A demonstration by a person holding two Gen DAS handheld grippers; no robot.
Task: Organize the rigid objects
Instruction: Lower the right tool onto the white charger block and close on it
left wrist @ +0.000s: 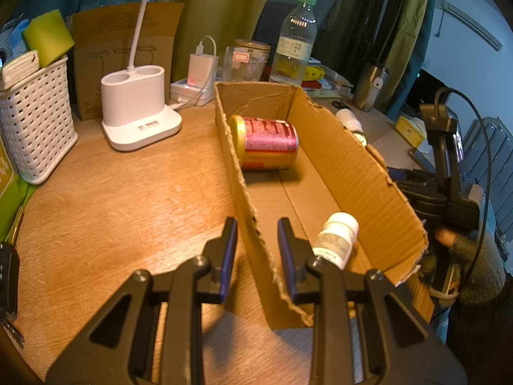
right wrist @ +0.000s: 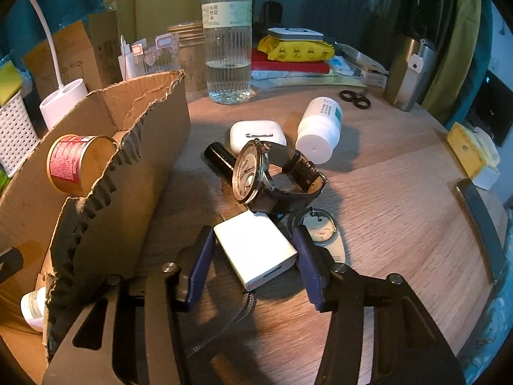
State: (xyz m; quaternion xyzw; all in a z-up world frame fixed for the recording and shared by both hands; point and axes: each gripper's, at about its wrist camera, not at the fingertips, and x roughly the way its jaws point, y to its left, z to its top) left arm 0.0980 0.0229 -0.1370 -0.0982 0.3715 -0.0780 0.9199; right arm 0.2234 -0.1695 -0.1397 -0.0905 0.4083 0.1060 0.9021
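An open cardboard box [left wrist: 352, 173] lies on the wooden desk. Inside it are a red can [left wrist: 266, 144] on its side and a small white pill bottle [left wrist: 336, 237]. My left gripper [left wrist: 258, 243] is shut on the box's near side wall, one finger inside and one outside. In the right wrist view my right gripper [right wrist: 253, 256] straddles a white charger block [right wrist: 256, 250] lying flat beside the box [right wrist: 128, 160]. Its pads sit close by the block's corners, with no clear press. Just beyond lie a wristwatch [right wrist: 256, 173] and a round cat charm [right wrist: 320, 232].
Past the watch lie a black tube [right wrist: 219, 160], a white earbud case [right wrist: 256, 133], a larger white bottle [right wrist: 320, 128] and scissors [right wrist: 354, 98]. A water bottle [right wrist: 229, 48] and steel tumbler [right wrist: 407, 73] stand behind. Left of the box are a lamp base [left wrist: 138, 112] and a basket [left wrist: 38, 128].
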